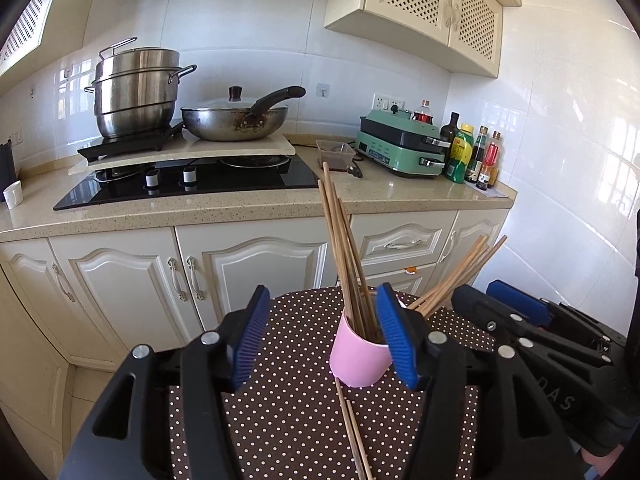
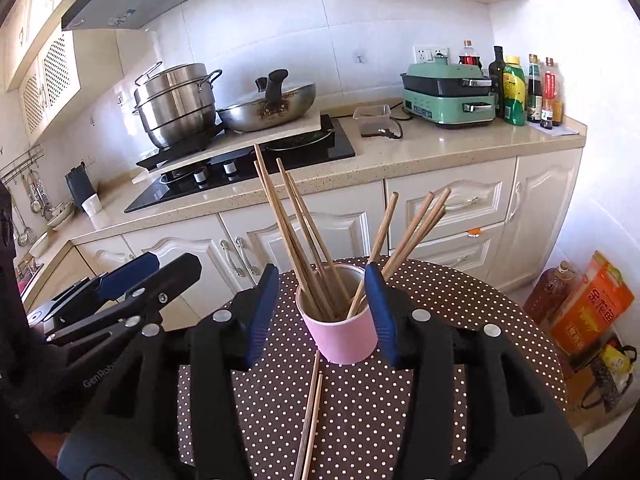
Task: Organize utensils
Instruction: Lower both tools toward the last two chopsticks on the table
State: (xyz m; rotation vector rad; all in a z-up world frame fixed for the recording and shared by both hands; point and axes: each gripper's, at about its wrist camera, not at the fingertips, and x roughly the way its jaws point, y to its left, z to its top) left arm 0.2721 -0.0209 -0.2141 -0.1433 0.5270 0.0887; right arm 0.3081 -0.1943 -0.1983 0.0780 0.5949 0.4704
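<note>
A pink cup [image 1: 360, 358] [image 2: 340, 332] stands on a round table with a brown polka-dot cloth [image 1: 296, 420] [image 2: 360, 412]. Several wooden chopsticks [image 1: 344, 252] [image 2: 296, 220] stand in it, fanned left and right. Two loose chopsticks [image 1: 352, 432] [image 2: 310, 420] lie on the cloth just in front of the cup. My left gripper [image 1: 320, 340] is open and empty, its right finger beside the cup. My right gripper [image 2: 320, 312] is open and empty, with the cup standing between its fingers. Each gripper shows at the edge of the other's view.
Behind the table runs a kitchen counter [image 1: 240, 208] with a stove, a steel steamer pot [image 1: 136, 92], a wok [image 1: 236, 120], a green appliance [image 1: 400, 144] and sauce bottles [image 1: 472, 156]. Oil bottle and orange box [image 2: 588, 308] stand on the floor at right.
</note>
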